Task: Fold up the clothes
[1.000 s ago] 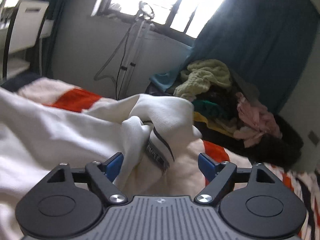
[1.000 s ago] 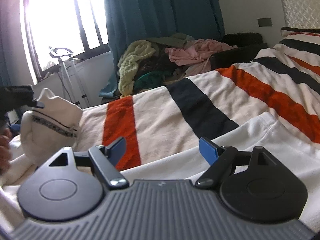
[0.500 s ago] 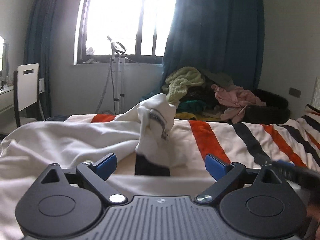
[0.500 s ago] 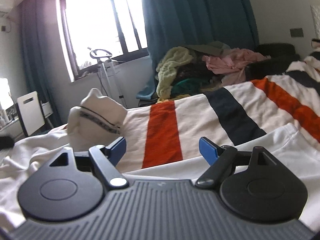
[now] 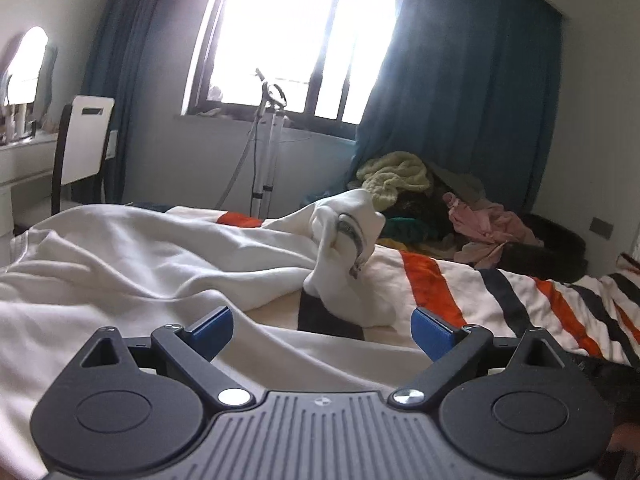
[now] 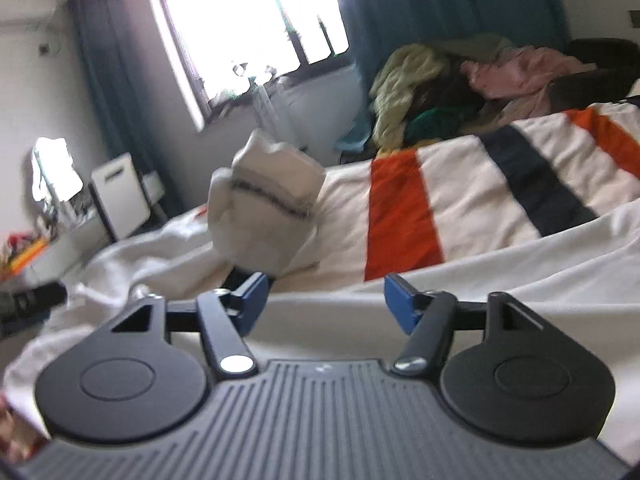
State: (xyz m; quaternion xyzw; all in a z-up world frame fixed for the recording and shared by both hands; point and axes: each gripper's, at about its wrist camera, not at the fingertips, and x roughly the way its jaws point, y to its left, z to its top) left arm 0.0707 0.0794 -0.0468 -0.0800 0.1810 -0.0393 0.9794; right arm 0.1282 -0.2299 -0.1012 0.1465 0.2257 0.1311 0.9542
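White garment (image 5: 120, 264) bunched peak (image 5: 348, 236) seen center frame, ahead of both tools; left tool (image 5: 322, 330) and right tool (image 6: 322, 300) spread apart, nothing held.

The white garment (image 5: 140, 264) is soft, matt cloth with wrinkles. The striped bedspread (image 5: 500, 296) is matt cloth too. The left gripper (image 5: 322, 330) is matt black plastic with shiny metal screws and smooth blue fingertips (image 5: 430, 330). The curtain (image 5: 460, 100) is thick cloth.

Both wrist views low over bed (image 5: 440, 280), facing window (image 5: 296, 40), sharing clothes pile (image 6: 460, 80)
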